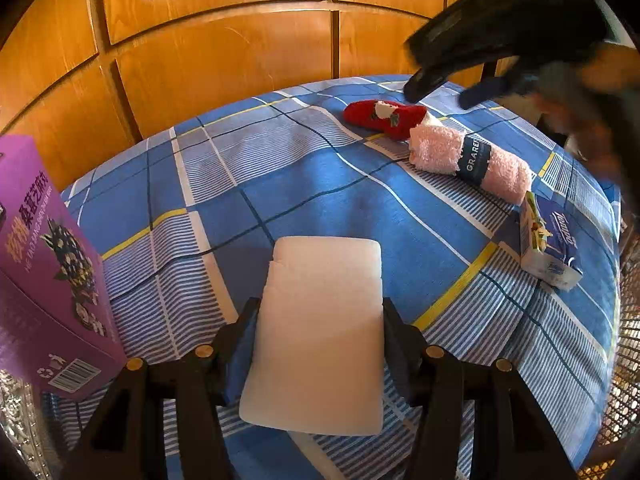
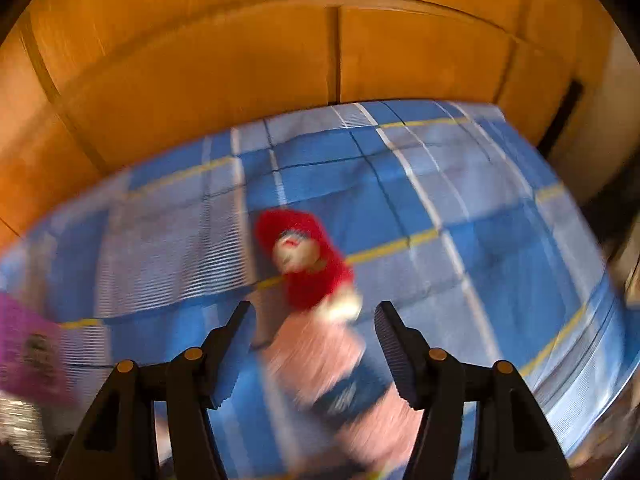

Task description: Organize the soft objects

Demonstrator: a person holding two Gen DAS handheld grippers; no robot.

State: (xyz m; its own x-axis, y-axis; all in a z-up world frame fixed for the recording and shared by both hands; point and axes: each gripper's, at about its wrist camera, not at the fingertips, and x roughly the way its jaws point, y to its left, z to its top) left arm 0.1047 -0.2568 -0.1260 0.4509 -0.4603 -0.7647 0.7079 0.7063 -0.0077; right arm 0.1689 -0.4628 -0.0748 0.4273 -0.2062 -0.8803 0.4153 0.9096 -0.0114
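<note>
White foam block [image 1: 316, 332] clamped by the left tool [image 1: 318, 320].
The right tool [image 2: 316, 320] is held apart above the pink towel roll [image 2: 332, 376], beside the red plush [image 2: 308, 256].

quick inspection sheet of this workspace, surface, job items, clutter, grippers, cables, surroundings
surface: blue plaid cloth covering the table, a few creases.
job's things: white foam pad between the left gripper's fingers; red plush toy and pink rolled towel lying end to end, touching; tissue pack near the right edge.
clutter: purple box standing at the left edge.
grippers: left gripper shut on the white foam pad; right gripper open above the towel, view blurred.
cables: nothing seen.
surroundings: wooden panel wall behind the table.
</note>
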